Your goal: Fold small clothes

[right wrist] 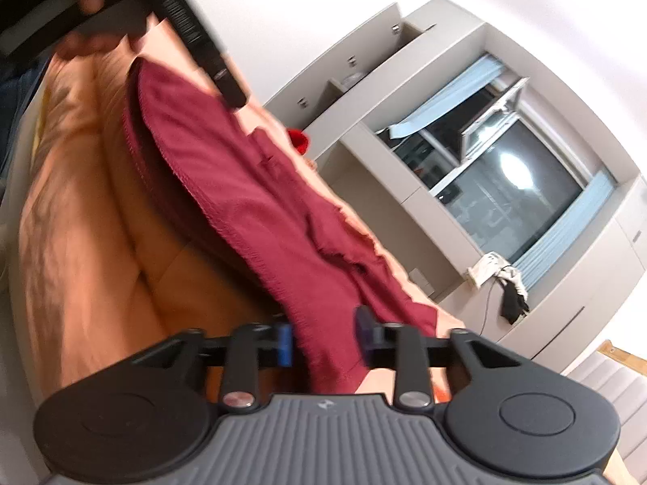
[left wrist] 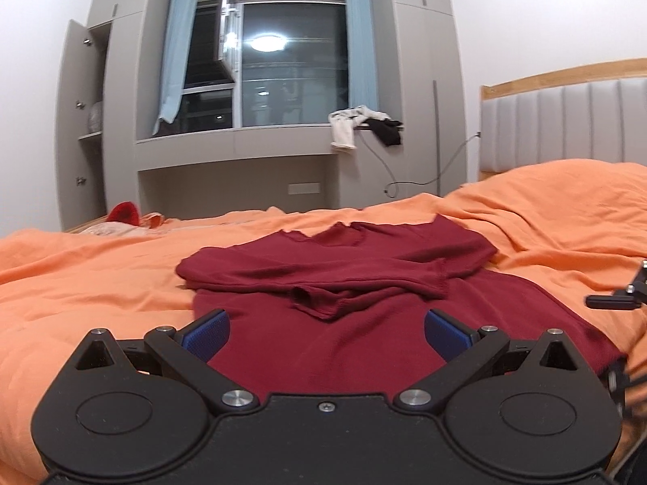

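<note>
The dark red shirt (left wrist: 335, 283) lies on the orange bed cover (left wrist: 101, 266), sleeves tucked in, so the right gripper (right wrist: 323, 343) pinches its near right hem to fold it while the left gripper (left wrist: 327, 331) waits wide open over the near left

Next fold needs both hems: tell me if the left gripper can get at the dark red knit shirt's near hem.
Probably yes: the left gripper hangs open just above the dark red knit shirt, nothing between.

Matt maroon knit shirt (left wrist: 343, 283) on soft, creased orange cloth bedspread (left wrist: 101, 266).
</note>
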A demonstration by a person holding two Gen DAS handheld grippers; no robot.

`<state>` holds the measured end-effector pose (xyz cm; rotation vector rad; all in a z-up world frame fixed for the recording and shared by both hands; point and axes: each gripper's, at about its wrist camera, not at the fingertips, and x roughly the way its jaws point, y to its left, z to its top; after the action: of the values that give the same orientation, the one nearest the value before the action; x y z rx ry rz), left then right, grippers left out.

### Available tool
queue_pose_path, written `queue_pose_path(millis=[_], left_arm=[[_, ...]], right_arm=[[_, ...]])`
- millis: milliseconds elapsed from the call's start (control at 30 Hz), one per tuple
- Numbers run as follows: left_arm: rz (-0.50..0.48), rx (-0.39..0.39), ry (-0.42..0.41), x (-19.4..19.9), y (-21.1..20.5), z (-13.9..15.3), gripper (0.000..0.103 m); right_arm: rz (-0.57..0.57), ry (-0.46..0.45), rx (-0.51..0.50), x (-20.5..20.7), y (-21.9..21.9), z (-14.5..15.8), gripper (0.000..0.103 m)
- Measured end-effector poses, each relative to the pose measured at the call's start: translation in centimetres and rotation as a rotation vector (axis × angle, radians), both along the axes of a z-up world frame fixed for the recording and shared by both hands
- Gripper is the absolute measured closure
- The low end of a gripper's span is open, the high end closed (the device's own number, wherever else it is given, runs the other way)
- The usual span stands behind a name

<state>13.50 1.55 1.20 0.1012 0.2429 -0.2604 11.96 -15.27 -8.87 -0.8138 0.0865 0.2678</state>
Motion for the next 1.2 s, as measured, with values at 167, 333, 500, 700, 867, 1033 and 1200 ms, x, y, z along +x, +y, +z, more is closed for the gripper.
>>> queue_pose_path(millis=[167, 333, 500, 700, 867, 1033, 1200], left_arm=[[-0.105, 0.017, -0.03, -1.1, -0.8, -0.2, 0.001], [-0.228, 0.099, -0.083, -2.9, -2.8, -1.1, 0.001], [-0.227, 0.243, -0.095, -3.3, -5.2, -2.9, 0.001], [-0.092, 0.338, -0.082, -1.9, -5.7, -4.1, 0.001], [0.06, 0.353, -0.05, -0.4, -4.8, -4.1, 0.009], [0.092, 0.367, -0.056, -1.0, -4.3, -4.0, 0.009], [0.11, 0.403, -0.052, -2.5, -3.3, -5.2, 0.009]], right_arm=[[-0.031, -0.03, 0.101, 0.1, -1.1, 1.4, 0.086], [-0.066, -0.035, 0.226, 0.3, -2.3, 3.3, 0.086], [-0.095, -0.043, 0.308, 0.0, -3.5, 4.3, 0.088], [-0.125, -0.035, 0.366, -0.2, -4.6, 5.0, 0.09], [-0.138, -0.032, 0.374, -0.2, -4.8, 5.2, 0.09], [-0.146, -0.034, 0.385, -0.3, -4.6, 5.2, 0.09], [-0.151, -0.024, 0.406, 0.1, -4.5, 5.6, 0.09]])
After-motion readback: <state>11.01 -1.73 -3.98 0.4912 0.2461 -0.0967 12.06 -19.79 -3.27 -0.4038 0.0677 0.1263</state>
